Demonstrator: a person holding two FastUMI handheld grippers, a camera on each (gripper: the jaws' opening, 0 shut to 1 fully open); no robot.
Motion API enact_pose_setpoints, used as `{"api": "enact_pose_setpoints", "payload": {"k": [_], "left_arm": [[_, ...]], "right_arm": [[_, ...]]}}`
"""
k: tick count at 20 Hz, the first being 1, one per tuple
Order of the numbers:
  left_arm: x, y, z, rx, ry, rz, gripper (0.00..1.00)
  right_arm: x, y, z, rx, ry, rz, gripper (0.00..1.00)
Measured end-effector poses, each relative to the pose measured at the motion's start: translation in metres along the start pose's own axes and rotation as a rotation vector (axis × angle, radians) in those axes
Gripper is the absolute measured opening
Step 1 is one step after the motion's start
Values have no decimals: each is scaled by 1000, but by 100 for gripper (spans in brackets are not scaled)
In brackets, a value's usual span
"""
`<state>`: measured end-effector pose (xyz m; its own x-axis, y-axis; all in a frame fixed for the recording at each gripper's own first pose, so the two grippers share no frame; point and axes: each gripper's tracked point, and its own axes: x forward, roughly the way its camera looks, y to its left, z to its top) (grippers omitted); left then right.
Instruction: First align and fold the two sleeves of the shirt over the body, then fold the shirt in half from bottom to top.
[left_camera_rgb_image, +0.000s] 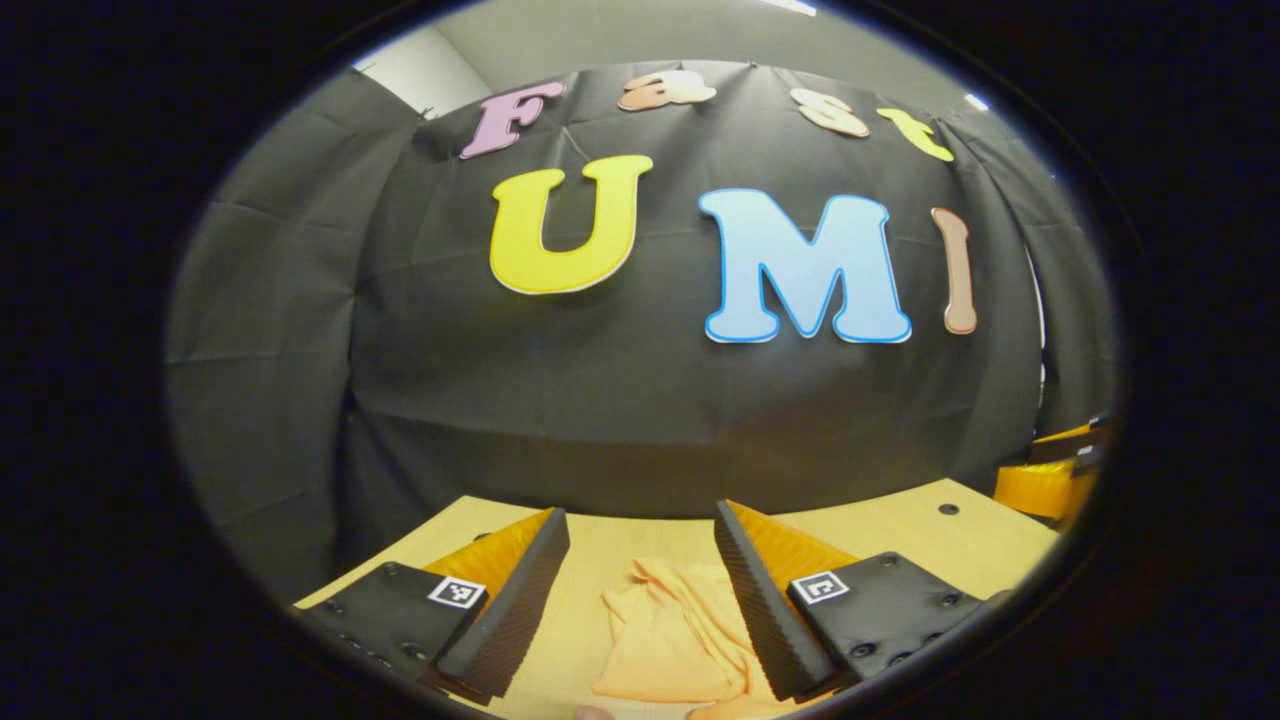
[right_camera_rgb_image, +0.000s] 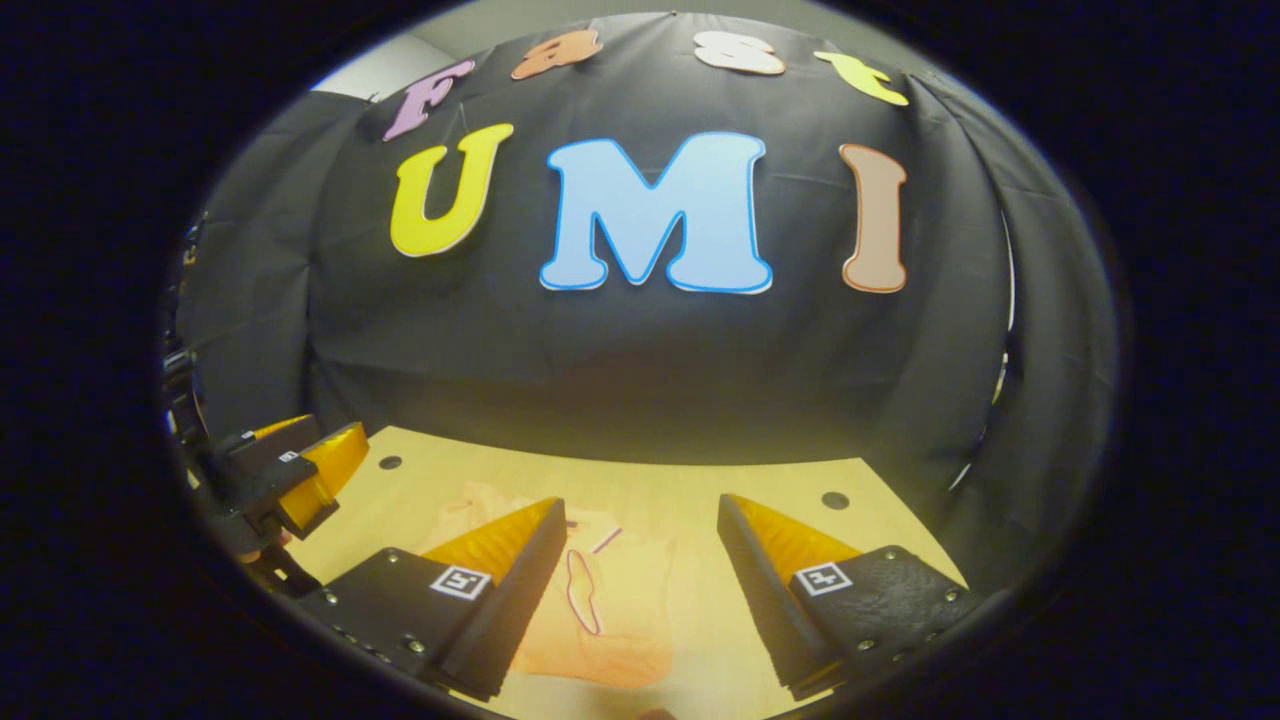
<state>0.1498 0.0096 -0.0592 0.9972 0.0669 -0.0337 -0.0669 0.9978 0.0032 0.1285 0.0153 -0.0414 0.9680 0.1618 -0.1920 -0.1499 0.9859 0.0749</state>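
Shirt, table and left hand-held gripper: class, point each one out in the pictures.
Shirt (left_camera_rgb_image: 665, 640): left gripper view, on its crumpled cloth.
Table (right_camera_rgb_image: 760, 480): right gripper view, on bare wood.
Left hand-held gripper (left_camera_rgb_image: 640, 590): left gripper view, midway between its fingertips.

A recording booth set up for handling trials, not a lived-in room. Black cloth (right_camera_rgb_image: 640, 370) hangs as a backdrop behind the table (right_camera_rgb_image: 700, 480) and wraps round both its sides, its creases and seams visible; in the left gripper view a pale wall (left_camera_rgb_image: 420, 70) and ceiling show above the cloth's top edge. The table is a plain light wooden top with dark round holes (right_camera_rgb_image: 835, 499) near its far corners, as on a test bench. Square printed marker tags (left_camera_rgb_image: 820, 587) sit on the gripper bodies, a sign of tracked data capture. The lighting is even and indoor, with ceiling lamps (left_camera_rgb_image: 975, 101) just visible above.
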Motion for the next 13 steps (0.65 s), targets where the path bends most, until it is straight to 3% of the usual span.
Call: {"api": "enact_pose_setpoints", "payload": {"k": [6, 13], "left_arm": [[-58, -3, 19, 8, -45, 42, 94], [-115, -9, 37, 17, -105, 45, 94]], "right_arm": [[-63, -18, 5, -52, -87, 17, 95], [-107, -16, -11, -20, -92, 52, 95]]}}
